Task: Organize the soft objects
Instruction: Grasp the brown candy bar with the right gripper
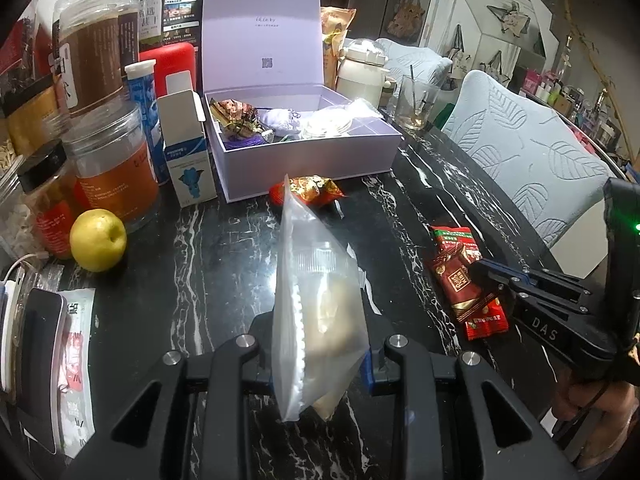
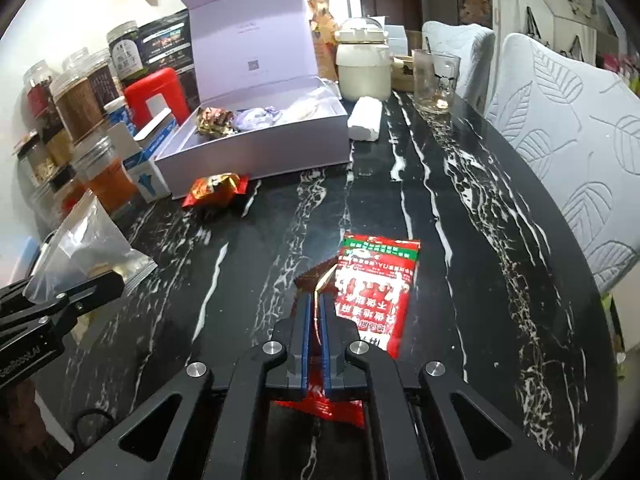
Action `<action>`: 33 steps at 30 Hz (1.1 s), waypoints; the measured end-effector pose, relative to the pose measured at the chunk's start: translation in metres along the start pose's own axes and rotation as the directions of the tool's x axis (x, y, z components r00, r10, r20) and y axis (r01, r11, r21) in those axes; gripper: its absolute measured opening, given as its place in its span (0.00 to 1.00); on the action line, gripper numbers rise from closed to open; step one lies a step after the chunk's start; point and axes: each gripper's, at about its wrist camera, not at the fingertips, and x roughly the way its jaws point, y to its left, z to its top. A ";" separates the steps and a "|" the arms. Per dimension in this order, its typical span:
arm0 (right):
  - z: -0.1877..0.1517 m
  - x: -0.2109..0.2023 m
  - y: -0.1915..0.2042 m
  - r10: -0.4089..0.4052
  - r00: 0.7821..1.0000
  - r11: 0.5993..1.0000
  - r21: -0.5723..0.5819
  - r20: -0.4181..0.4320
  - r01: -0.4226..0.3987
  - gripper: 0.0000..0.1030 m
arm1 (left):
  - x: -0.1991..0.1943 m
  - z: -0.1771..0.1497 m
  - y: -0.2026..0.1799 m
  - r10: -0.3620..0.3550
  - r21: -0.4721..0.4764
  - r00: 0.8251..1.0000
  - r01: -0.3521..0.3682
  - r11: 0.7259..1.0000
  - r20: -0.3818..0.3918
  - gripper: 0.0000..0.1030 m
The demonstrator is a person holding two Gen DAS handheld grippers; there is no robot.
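Observation:
My left gripper (image 1: 316, 354) is shut on a clear plastic packet (image 1: 316, 300) with a pale pastry inside, held above the black marble table (image 1: 208, 248); the packet also shows in the right wrist view (image 2: 84, 248). My right gripper (image 2: 316, 312) is shut on the edge of a dark red snack packet (image 1: 460, 284), low over the table; the right gripper also shows in the left wrist view (image 1: 486, 274). A red and green snack packet (image 2: 376, 284) lies beside it. A red and gold wrapped sweet (image 1: 310, 191) lies in front of the open lilac gift box (image 1: 304, 156), which holds several small wrapped items.
Jars (image 1: 108, 160), a small blue and white carton (image 1: 188, 152) and a yellow apple (image 1: 98, 239) crowd the left side. A phone (image 1: 40, 364) lies at the near left. A cream bottle (image 2: 362, 68), a glass (image 2: 434, 80) and a white roll (image 2: 366, 120) stand behind the box. Padded chairs (image 2: 568, 140) line the right edge.

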 end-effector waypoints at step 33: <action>-0.009 0.016 0.026 -0.140 0.990 0.982 -0.125 0.025 0.142 0.17 | -0.008 -0.001 0.011 0.029 -0.026 0.999 -0.029 0.999 0.018 0.27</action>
